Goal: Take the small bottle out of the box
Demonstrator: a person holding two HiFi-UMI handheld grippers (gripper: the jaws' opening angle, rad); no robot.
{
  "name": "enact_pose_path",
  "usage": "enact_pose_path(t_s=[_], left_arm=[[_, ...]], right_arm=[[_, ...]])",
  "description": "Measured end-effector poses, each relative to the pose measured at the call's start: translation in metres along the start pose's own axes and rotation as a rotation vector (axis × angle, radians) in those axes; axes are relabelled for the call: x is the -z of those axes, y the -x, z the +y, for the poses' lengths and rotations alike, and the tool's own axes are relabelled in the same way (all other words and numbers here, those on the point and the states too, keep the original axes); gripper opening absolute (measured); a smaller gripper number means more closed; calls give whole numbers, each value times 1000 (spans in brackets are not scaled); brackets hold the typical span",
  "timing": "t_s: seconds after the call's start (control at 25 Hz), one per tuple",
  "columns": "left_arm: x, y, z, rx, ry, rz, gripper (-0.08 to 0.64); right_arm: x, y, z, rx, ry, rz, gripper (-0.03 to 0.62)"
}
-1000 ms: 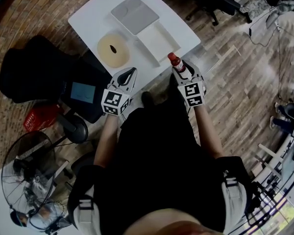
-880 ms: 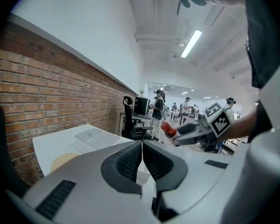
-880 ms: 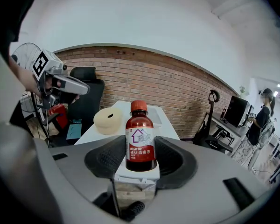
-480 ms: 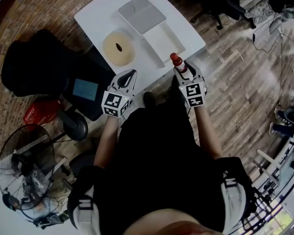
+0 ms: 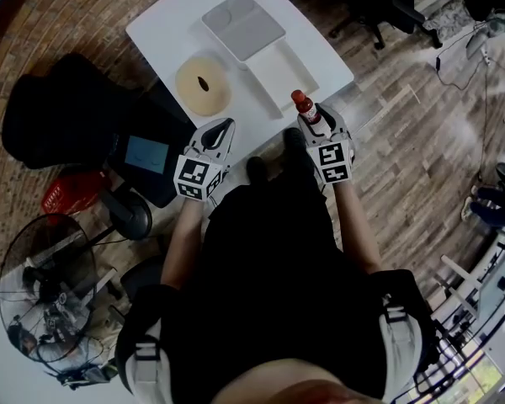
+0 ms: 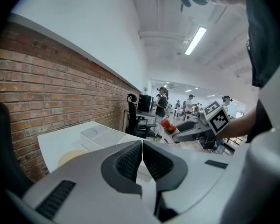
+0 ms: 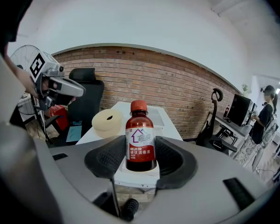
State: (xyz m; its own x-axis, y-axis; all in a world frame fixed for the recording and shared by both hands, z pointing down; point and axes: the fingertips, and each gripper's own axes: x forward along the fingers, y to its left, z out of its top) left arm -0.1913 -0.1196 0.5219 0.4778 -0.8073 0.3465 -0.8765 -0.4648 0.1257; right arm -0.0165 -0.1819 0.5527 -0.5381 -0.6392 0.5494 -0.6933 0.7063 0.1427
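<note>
Standing beside a brick wall [image 5: 63, 11], white table [image 5: 164, 36] carries box [image 5: 282, 66].

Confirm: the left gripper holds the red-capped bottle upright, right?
Wrong gripper: the right gripper holds the red-capped bottle upright, as the right gripper view shows. The left gripper is shut on nothing.
</note>
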Motion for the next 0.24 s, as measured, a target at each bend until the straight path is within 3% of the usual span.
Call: enact_pose_path(t_s=[0.24], left_arm=[[-12, -28, 2, 10, -3, 3, 23]], right_arm=[[7, -11, -22, -6, -14, 26, 198]])
